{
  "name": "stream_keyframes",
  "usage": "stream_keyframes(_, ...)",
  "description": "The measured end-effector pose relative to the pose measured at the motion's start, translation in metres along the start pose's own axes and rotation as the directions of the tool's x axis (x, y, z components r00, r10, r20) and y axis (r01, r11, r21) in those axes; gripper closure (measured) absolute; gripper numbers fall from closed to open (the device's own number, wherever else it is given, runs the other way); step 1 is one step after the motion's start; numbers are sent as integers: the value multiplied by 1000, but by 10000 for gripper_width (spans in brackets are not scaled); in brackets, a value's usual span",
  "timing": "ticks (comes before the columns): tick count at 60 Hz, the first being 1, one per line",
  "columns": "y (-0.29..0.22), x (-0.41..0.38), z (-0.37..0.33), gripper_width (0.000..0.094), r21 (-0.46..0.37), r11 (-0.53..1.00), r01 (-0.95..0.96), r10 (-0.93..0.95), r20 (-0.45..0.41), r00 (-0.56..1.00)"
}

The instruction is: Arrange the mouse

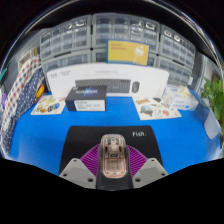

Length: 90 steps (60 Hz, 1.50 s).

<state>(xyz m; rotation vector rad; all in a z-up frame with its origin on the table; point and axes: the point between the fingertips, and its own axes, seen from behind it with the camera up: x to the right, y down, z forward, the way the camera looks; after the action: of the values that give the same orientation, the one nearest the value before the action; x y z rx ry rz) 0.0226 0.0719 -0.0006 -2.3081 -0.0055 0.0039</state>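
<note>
Carrying the mouse [112,160] looks like the step in hand: both fingers of the gripper [112,170] press its sides, purple pads [92,160] flanking it, so it sits clamped between them rather than on any surface. Mouse appears pale, beige-translucent, long axis running forward along the fingers. To do this well, judged from the layout: hold it level, keep the squeeze steady, travel low over the blue table [30,135] toward the white keyboard [108,73] well beyond the fingers, and set it flat before releasing. Boxes [88,97] lie between tool and keyboard; route around them. Storage drawers [115,32] behind. Exact target spot cannot be told.
</note>
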Motion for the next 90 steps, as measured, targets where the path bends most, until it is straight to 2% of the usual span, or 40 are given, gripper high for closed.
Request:
stream_keyframes(2,10,-1,4,572,-20,1000,3,-3,0,1000)
stream_keyframes(4,7,0,5,572,11,1000,12,-12,-4,1000)
stream_keyframes(11,8,0,5,569,15,1000,7,-7,-10,1000)
stream_keyframes(20,7,2,5,458,24,1000,-4,5,-23,1000)
stream_keyframes(21,8,3,5,439,18,1000,-11,12,-25,1000)
stream_keyframes(22,8,4,4,363,11,1000,-20,20,-30,999)
stream_keyframes(27,10,12,-3,99,-20,999,-48,47,-71,996)
stream_keyframes(28,8,12,-6,121,-14,999,-49,48,-74,996)
stream_keyframes(35,-5,10,-34,121,24,998,-62,64,-88,994)
stream_keyframes(50,-42,-33,-136,88,141,988,-62,68,-36,997)
stream_keyframes(58,-42,-50,-194,86,183,981,-64,67,-10,998)
stream_keyframes(66,-23,-59,-239,87,217,975,-46,44,16,999)
stream_keyframes(81,39,-66,-311,92,204,976,-78,67,63,996)
stream_keyframes(90,69,-65,-333,100,186,981,-60,51,56,997)
